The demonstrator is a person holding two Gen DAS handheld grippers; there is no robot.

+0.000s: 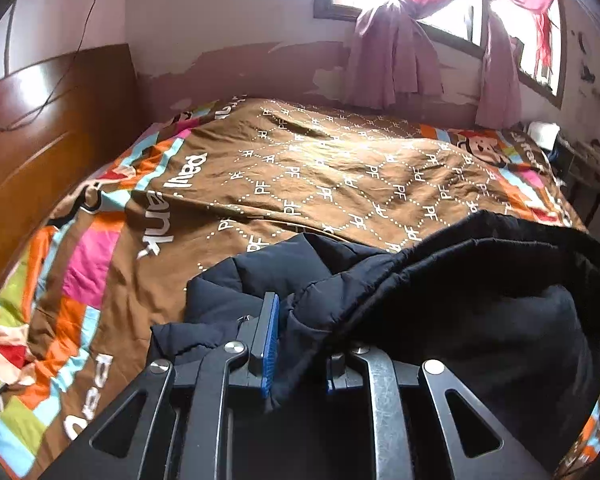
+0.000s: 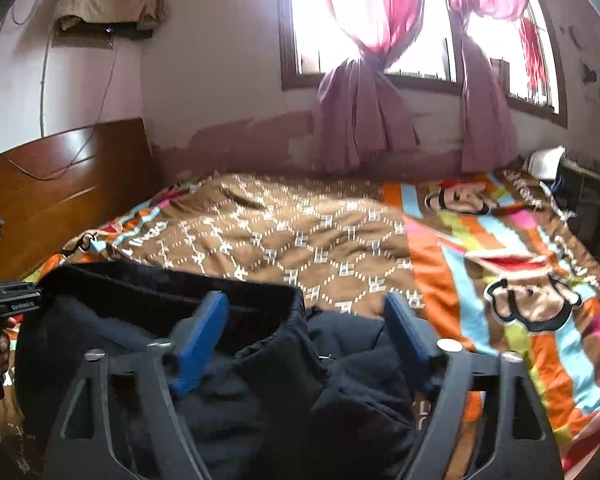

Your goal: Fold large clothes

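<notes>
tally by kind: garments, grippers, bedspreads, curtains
Dark padded jacket: 1
Grippers: 2, left gripper, right gripper
Patterned bedspread: 1
Pink curtains: 2
Total: 6

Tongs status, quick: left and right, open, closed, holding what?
Left tongs: closed on a fold of the dark navy padded jacket.
Right tongs: open, fingers spread over the jacket, gripping nothing.
</notes>
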